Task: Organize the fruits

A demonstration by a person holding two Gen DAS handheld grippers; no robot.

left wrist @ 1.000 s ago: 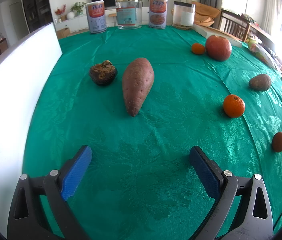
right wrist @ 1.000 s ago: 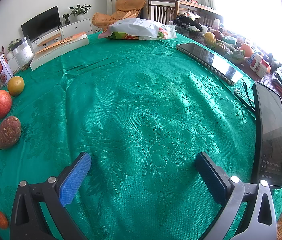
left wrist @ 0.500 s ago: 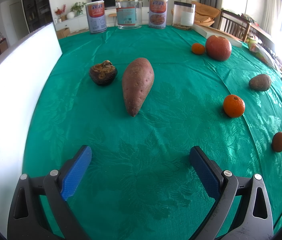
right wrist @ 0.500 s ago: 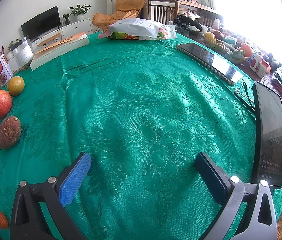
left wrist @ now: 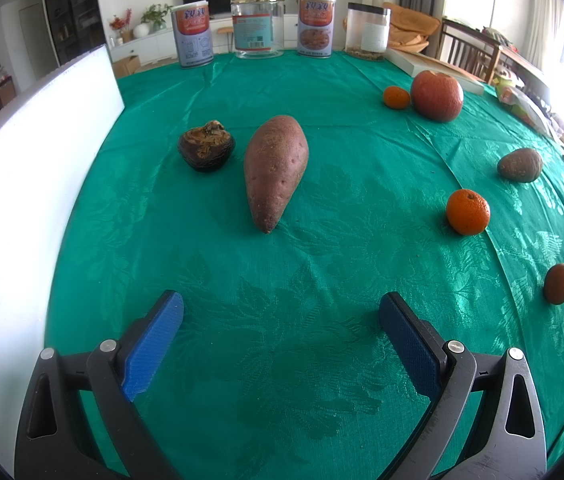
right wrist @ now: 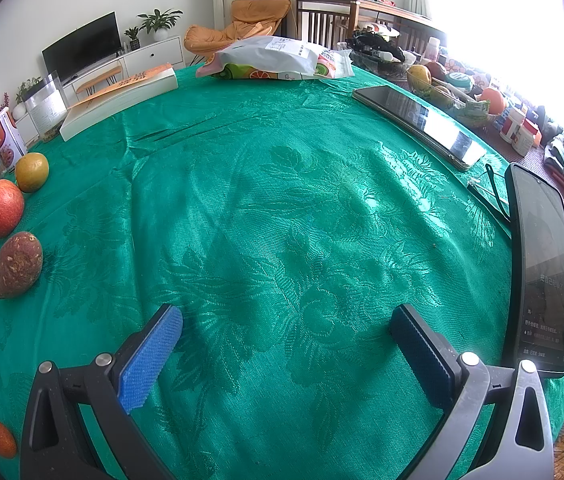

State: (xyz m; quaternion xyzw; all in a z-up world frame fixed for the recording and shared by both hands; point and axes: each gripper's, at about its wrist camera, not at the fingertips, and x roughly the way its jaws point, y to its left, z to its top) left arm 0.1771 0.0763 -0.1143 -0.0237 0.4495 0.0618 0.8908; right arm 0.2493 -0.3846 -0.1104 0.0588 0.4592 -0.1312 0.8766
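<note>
In the left wrist view a sweet potato (left wrist: 274,170) lies mid-table on the green cloth, with a dark shrivelled fruit (left wrist: 206,150) to its left. To the right are a tangerine (left wrist: 467,212), a brown fruit (left wrist: 520,165), a small orange fruit (left wrist: 559,283), a red apple (left wrist: 436,96) and a small tangerine (left wrist: 396,97). My left gripper (left wrist: 280,316) is open and empty, short of the sweet potato. My right gripper (right wrist: 285,330) is open and empty over bare cloth; the apple (right wrist: 1,208), brown fruit (right wrist: 17,265) and a yellow-green orange (right wrist: 32,171) lie far left.
A white board (left wrist: 22,184) stands along the left edge. Cans and jars (left wrist: 258,26) line the far edge. A book (right wrist: 120,100), a snack bag (right wrist: 278,60), and two phones (right wrist: 417,128) (right wrist: 541,268) lie near the right gripper's side.
</note>
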